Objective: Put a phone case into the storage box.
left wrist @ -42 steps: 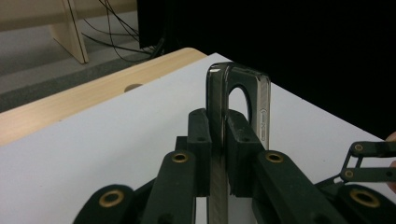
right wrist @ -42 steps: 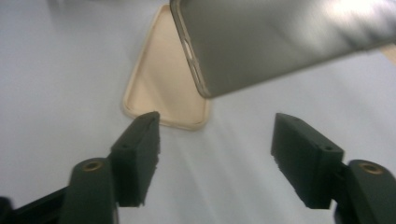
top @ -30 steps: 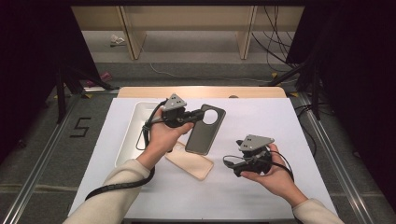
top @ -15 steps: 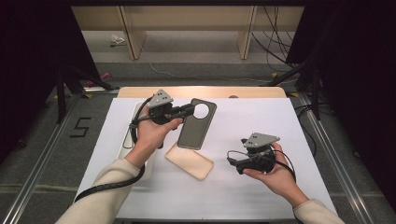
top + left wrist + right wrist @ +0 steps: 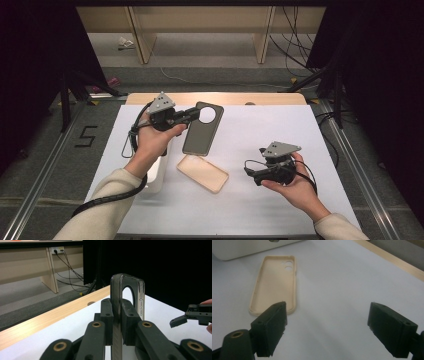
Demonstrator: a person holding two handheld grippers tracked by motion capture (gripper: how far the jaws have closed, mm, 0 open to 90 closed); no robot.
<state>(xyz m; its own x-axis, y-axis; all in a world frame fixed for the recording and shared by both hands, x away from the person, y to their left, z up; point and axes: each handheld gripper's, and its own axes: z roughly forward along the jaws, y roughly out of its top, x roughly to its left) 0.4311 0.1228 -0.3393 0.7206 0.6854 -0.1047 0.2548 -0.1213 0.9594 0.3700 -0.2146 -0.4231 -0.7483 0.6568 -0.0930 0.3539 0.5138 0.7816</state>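
Dark translucent plastic phone case with a round camera cutout [image 5: 201,129], raised off the white tabletop [image 5: 280,127], at about 11 o'clock of centre in the high view, clamped edge-on near its cutout end by the left gripper [image 5: 192,114]; pads [image 5: 107,317] pressed on both faces. Beige soft phone case [image 5: 202,173], lying open side up just below, at 6 o'clock from the dark one. White rounded tray [image 5: 153,176] at 9 o'clock of that. Right gripper [image 5: 250,172] at 3 o'clock, low over the table, jaws spread wide, gripping nothing
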